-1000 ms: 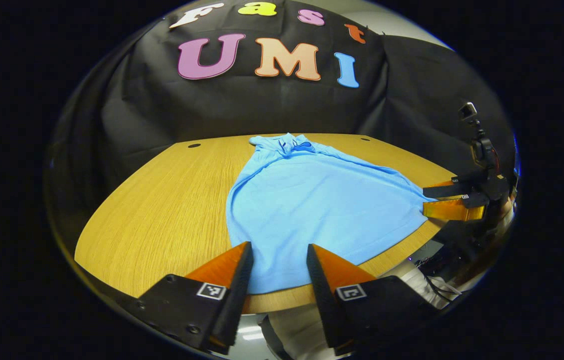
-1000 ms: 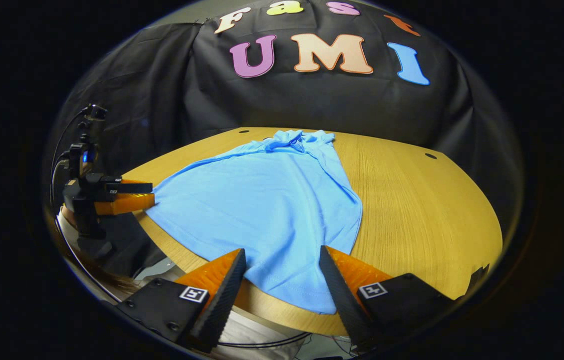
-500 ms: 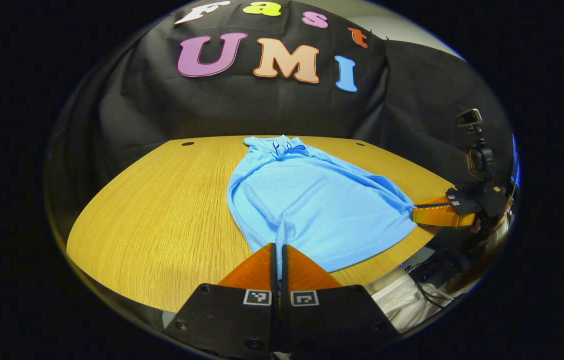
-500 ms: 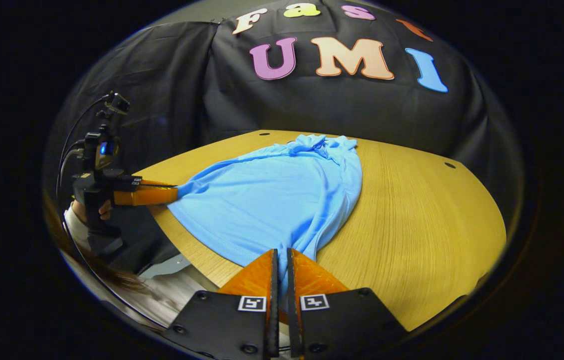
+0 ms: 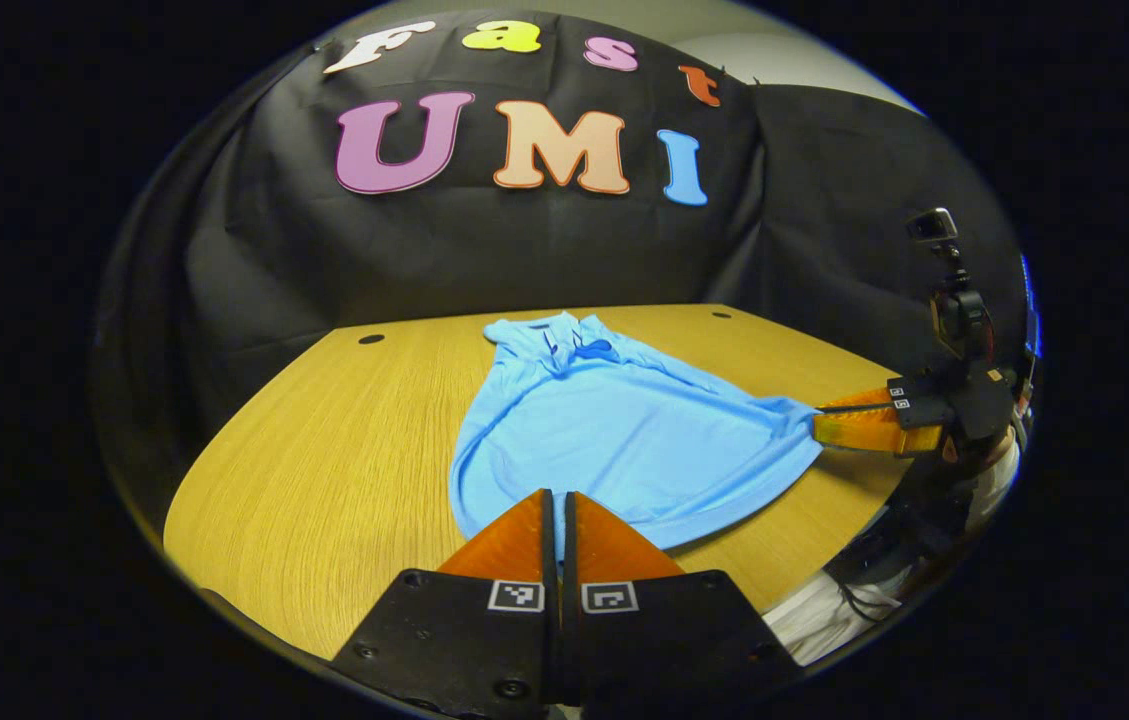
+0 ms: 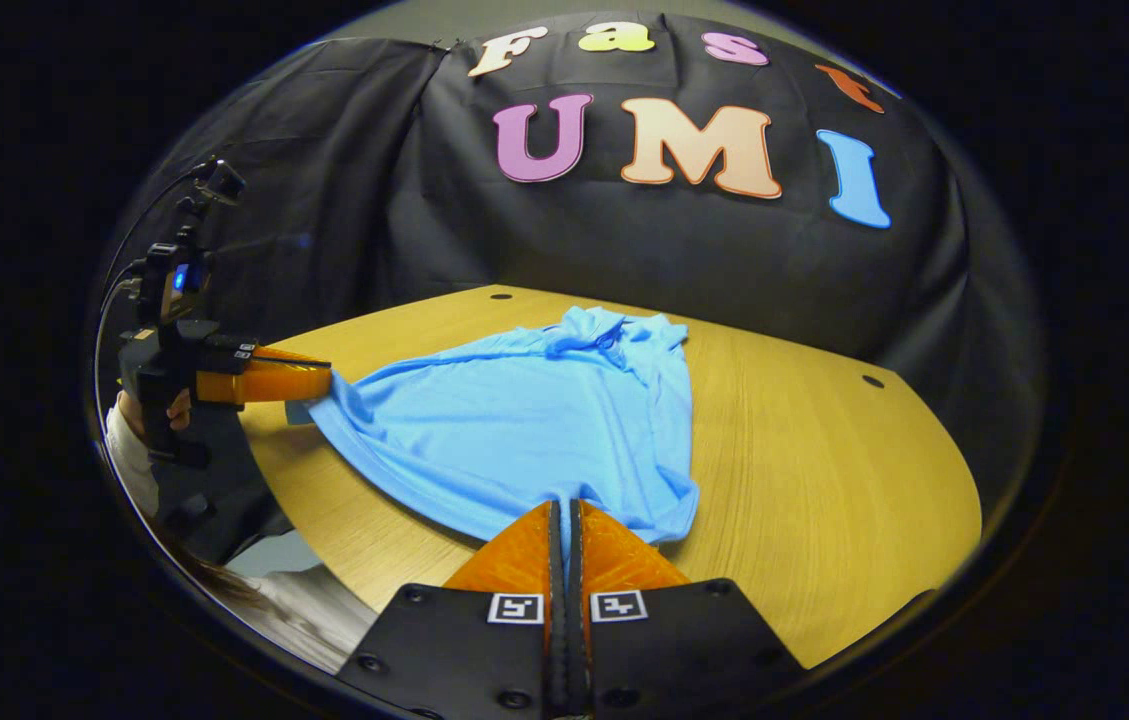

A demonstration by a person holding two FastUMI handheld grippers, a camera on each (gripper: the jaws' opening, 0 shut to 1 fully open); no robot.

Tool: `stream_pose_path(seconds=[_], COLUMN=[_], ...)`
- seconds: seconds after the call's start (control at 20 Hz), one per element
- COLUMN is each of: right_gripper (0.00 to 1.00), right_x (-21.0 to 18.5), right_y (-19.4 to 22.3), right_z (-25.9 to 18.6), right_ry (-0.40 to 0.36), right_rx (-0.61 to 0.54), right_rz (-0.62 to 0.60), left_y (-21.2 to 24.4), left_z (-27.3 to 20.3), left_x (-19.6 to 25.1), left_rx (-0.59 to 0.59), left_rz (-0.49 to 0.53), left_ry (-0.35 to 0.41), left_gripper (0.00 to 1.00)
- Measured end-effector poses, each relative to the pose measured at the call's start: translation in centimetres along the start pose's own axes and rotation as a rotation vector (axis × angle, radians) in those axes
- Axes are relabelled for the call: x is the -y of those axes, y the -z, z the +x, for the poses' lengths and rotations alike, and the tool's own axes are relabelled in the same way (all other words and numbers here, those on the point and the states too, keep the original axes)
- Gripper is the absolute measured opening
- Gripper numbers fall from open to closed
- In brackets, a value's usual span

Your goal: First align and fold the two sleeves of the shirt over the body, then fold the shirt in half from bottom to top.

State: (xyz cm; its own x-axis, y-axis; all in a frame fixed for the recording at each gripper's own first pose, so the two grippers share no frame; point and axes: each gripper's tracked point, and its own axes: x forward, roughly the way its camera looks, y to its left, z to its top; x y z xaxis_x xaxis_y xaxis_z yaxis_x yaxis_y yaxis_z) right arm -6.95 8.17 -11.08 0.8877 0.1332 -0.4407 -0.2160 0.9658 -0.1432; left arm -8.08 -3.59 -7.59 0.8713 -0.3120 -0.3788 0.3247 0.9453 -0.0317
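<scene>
Both cams low at near table (image 5: 324, 480) edge, facing back wall; share shirt (image 5: 624, 440), tabletop.

Shirt (image 5: 624, 440) hem corners hidden between tool fingers

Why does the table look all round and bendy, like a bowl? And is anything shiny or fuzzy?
In the left gripper view the fisheye lens bows the wooden table edges into curves, and the blue shirt looks sharp, with the left gripper shut on its hem. In the right gripper view the table bends the same way, soft glare lies on the wood at right, and the right gripper pinches the shirt.
</scene>
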Motion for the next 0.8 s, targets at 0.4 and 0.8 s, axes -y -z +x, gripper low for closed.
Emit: stream_pose_path(seconds=[0.4,0.8], right_gripper=[0.03,0.02], right_x=[5.0,11.0], right_y=[-8.6,-14.6], right_z=[8.2,19.5], right_ry=[0.082,0.147], right_rx=[0.097,0.111], right_rz=[0.012,0.149], left_y=[-9.8,-14.9], left_z=[9.2,20.5], left_x=[-4.9,-9.6], left_rx=[0.159,0.139], left_rz=[-0.103,-0.106], left_ry=[-0.055,-0.131], left_gripper=[0.0,0.0])
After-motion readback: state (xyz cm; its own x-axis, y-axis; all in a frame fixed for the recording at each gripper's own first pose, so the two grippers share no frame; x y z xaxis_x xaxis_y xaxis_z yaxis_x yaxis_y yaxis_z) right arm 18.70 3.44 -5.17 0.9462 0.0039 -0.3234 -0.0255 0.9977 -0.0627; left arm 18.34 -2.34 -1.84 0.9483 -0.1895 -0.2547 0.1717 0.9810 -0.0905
